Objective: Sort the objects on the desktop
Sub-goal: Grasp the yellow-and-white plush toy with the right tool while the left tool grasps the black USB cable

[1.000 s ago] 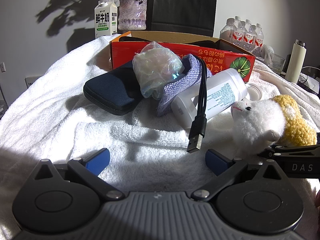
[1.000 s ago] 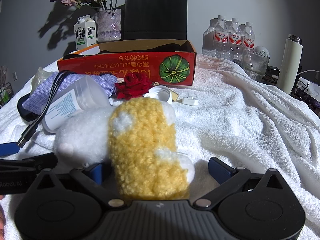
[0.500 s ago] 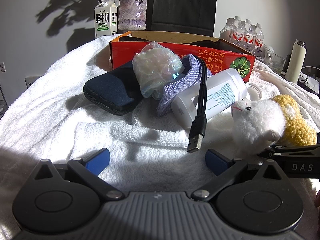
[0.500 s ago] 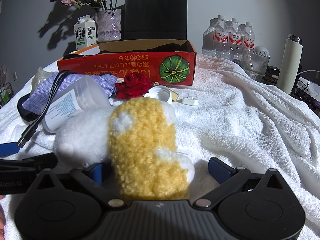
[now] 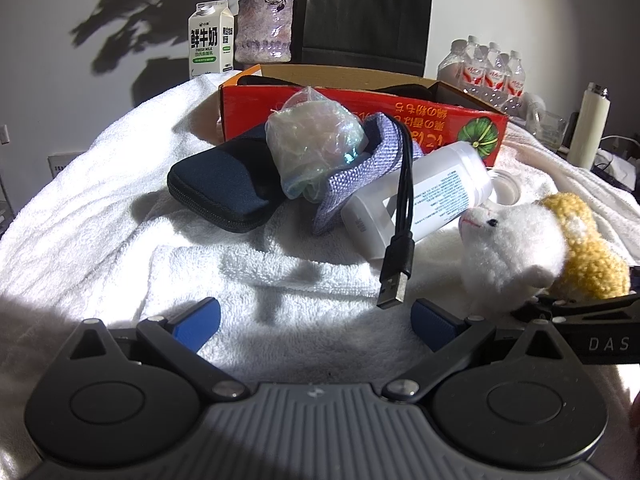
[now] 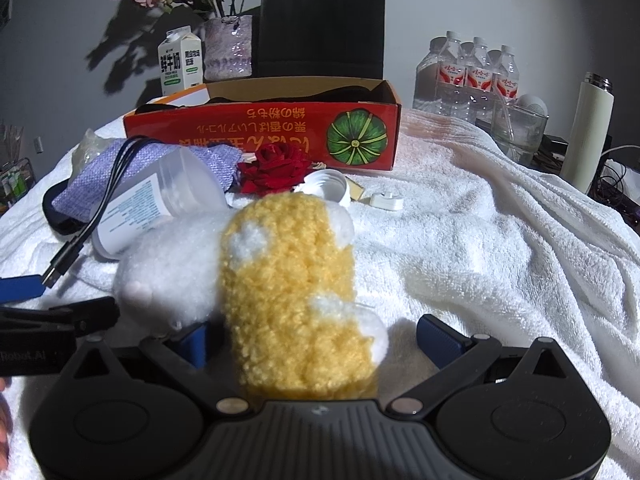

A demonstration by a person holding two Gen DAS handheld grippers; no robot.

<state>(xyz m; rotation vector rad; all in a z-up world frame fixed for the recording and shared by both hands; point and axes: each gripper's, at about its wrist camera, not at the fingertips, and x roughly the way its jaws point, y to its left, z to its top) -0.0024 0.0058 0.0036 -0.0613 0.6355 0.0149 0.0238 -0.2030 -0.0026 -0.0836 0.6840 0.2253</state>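
A white and yellow plush toy (image 6: 288,280) lies on the white towel between the open jaws of my right gripper (image 6: 316,340); the fingers stand apart on either side of it. It also shows in the left wrist view (image 5: 532,248). My left gripper (image 5: 316,320) is open and empty, low over the towel, with a black USB cable plug (image 5: 394,280) hanging just ahead of it. Behind lie a white bottle (image 5: 420,204), a purple cloth pouch (image 5: 360,168), a crumpled plastic bag (image 5: 316,140) and a dark blue zip case (image 5: 224,184).
A red cardboard box (image 6: 264,132) stands open at the back. A red rose (image 6: 276,168), a white cap (image 6: 326,184) and a small white clip (image 6: 386,200) lie before it. Milk carton (image 5: 210,40), vase, black bag, water bottles (image 6: 472,76) and thermos (image 6: 588,132) stand behind.
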